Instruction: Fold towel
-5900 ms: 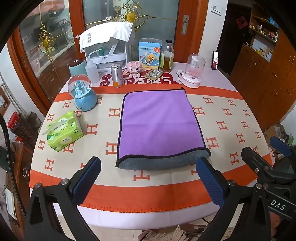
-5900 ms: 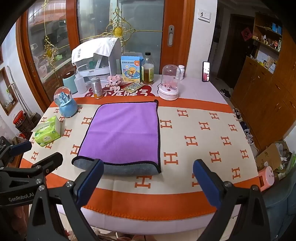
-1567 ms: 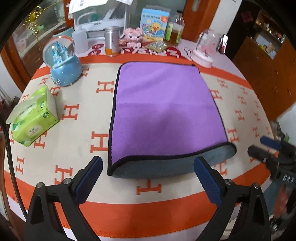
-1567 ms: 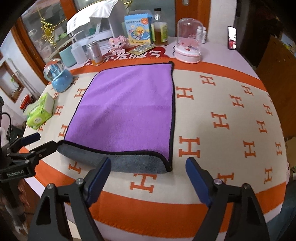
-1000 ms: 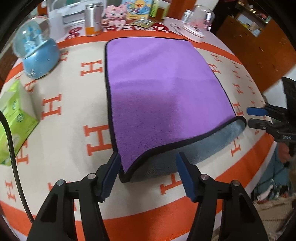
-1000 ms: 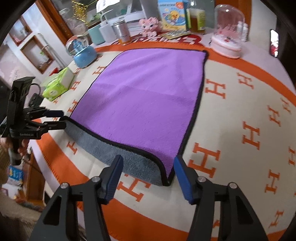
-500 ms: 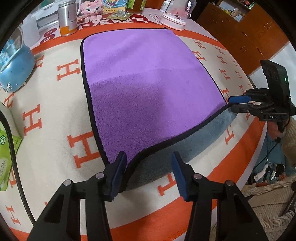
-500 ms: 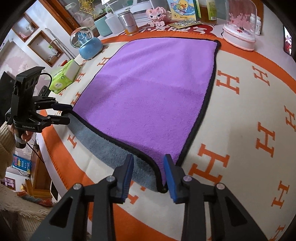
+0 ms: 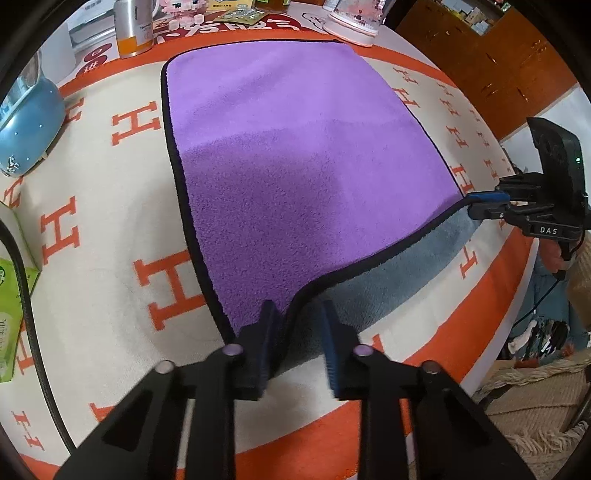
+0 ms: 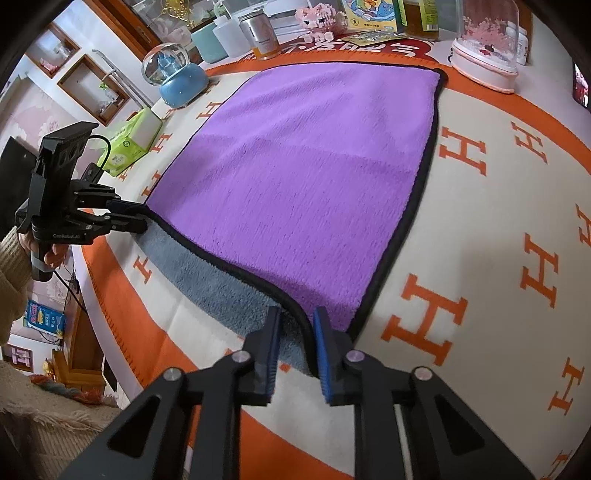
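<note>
A purple towel point(image 9: 295, 147) with black edging and a grey underside lies folded on the round table; it also shows in the right wrist view point(image 10: 306, 177). My left gripper point(image 9: 295, 332) is closed around the towel's near left corner, with the black edge between its fingers. My right gripper point(image 10: 295, 343) is closed around the near right corner in the same way. Each gripper shows in the other's view, the right gripper point(image 9: 476, 205) and the left gripper point(image 10: 140, 218), pinching the towel's corners.
A blue snow globe point(image 10: 173, 77), a green tissue pack point(image 10: 129, 142), a metal can point(image 9: 133, 26), a glass dome point(image 10: 484, 48) and bottles stand along the far and left side. The tablecloth's orange border point(image 9: 424, 332) marks the near table edge.
Both grippers moved down and forward to the towel's near corners and narrowed from wide open to closed around the corners.
</note>
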`<move>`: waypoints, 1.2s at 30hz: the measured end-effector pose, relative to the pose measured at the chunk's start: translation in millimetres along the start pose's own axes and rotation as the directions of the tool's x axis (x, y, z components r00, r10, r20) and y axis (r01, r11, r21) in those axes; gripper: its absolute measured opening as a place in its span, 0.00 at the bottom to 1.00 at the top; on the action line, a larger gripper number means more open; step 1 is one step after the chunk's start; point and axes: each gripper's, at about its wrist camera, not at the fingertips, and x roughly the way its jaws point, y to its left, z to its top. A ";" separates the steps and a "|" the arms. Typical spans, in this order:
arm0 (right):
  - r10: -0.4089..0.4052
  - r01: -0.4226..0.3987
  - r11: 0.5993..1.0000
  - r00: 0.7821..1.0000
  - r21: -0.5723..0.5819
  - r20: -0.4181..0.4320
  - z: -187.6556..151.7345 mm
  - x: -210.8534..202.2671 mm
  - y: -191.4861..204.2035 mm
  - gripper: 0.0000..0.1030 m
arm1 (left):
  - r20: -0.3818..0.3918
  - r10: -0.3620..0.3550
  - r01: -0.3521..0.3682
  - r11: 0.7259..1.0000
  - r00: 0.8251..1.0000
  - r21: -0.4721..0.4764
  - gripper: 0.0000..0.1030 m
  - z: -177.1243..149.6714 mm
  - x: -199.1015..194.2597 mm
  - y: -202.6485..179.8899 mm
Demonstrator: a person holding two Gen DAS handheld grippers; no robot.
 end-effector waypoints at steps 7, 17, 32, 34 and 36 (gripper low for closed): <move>-0.028 0.028 1.000 0.999 0.006 0.026 -5.9 -7.1 6.2 0.05 | 0.006 0.096 -0.096 0.995 0.995 -0.027 0.08 -3.2 -5.4 -13.7; -0.117 0.118 0.993 0.988 -0.009 0.097 4.5 -48.9 28.2 0.05 | 0.061 0.325 -0.317 0.941 0.944 -0.118 0.08 12.4 -59.1 -52.8; -0.241 0.237 0.970 0.919 0.050 0.313 108.0 -126.9 24.0 0.05 | 0.206 0.505 -0.454 0.856 0.838 -0.248 0.08 104.1 -141.3 -57.3; -0.266 0.256 0.964 0.911 0.075 0.316 123.2 -119.7 18.8 0.05 | 0.204 0.511 -0.460 0.852 0.835 -0.250 0.08 123.5 -130.6 -44.3; -0.295 0.276 0.956 0.905 0.104 0.306 138.5 -108.7 11.3 0.05 | 0.202 0.507 -0.454 0.852 0.838 -0.260 0.08 142.1 -117.1 -29.6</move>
